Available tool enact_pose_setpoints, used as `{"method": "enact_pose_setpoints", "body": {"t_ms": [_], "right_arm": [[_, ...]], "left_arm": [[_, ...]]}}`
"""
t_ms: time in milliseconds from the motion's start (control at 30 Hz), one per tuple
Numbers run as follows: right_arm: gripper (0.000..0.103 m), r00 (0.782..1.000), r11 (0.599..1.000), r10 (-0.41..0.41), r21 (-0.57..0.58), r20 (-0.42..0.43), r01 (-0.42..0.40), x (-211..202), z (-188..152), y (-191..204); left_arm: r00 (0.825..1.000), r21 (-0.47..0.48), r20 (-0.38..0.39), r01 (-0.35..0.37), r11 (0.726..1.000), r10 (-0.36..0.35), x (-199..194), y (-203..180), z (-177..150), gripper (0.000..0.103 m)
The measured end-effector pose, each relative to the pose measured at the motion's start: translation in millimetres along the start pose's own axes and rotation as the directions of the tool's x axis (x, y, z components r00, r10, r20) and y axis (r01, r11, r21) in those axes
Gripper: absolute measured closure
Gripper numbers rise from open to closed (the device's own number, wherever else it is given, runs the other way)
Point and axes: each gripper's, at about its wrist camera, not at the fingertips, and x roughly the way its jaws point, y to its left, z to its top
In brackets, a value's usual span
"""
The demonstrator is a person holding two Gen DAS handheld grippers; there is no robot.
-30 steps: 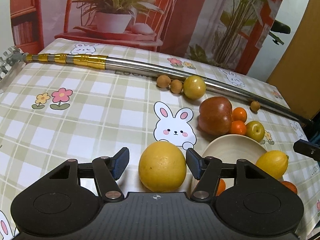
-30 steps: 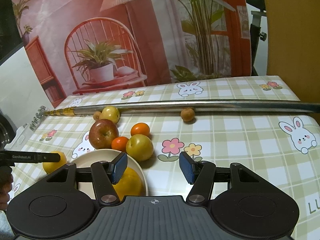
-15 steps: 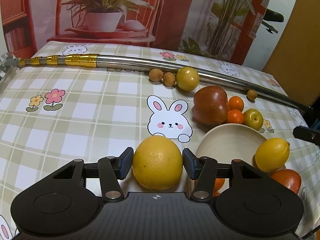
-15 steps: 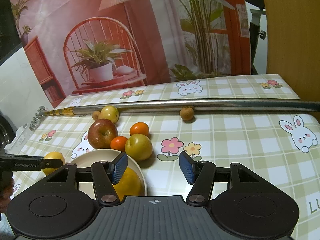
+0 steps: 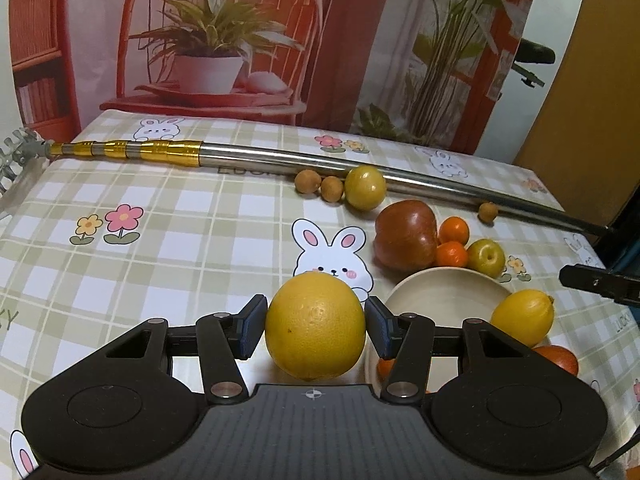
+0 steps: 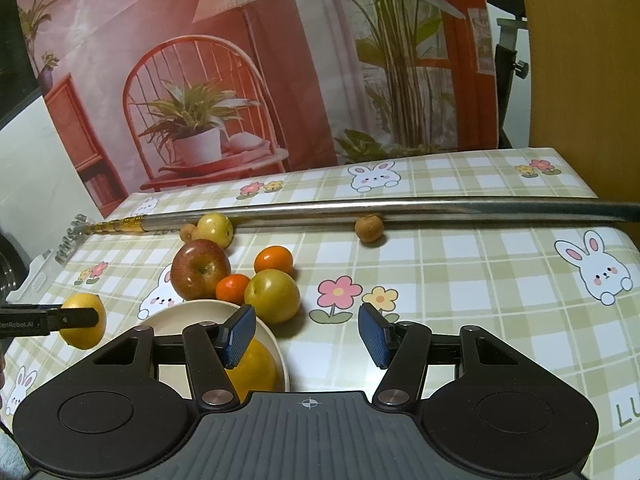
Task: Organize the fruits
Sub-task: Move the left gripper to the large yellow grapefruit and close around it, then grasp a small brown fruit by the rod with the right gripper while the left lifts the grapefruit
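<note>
- Two pads of the left gripper point(image 5: 315, 329) pinch the big yellow citrus point(image 5: 315, 326), held square between the fingers.
- Just right of those fingers waits the bowl point(image 5: 444, 286); next move, I'd judge: carry across, release gently.
- Right gripper point(image 6: 307, 332) hangs spread, gripping nothing, bowl under its left finger.

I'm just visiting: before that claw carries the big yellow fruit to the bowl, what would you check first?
1. Left gripper jaws shut on the big yellow fruit, one pad on each side: ok.
2. Grip across the fruit's widest part: ok.
3. Fruit lifted off the table: cannot tell.
4. Room in the bowl: ok; only a lemon sits at one side.
5. Way to the bowl: ok; it stands just right of the fruit, with nothing between.
6. Right gripper clear of the bowl: cannot tell; it hangs open close beside it.
</note>
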Motion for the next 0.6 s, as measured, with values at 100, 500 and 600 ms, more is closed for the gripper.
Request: {"method": "enact_pose_setpoints", "body": {"t_ms": [100,500,600], "right_arm": [[0.049,1.0,1.0,0.001,0.001,-0.001,-0.001,0.3,0.0,-0.3],[0.049,1.0,1.0,0.005,0.019,-0.008,-0.004,2.4,-3.3,-2.2],[0.049,1.0,1.0,0.003,0.024,-0.007,-0.003,2.4,-2.8,-3.5]], "left_arm": [[1.0,0.003,-0.004,-0.002,1.0,0.002,1.0,-1.3,-0.8,0.047],[0.999,-0.008,-0.038,-0.026,1.0,0.026,11.1,5.0,-4.6,0.047],[0.999,-0.009,-0.039,-0.027,1.0,0.026,11.6,5.6,-4.4,0.047]]}}
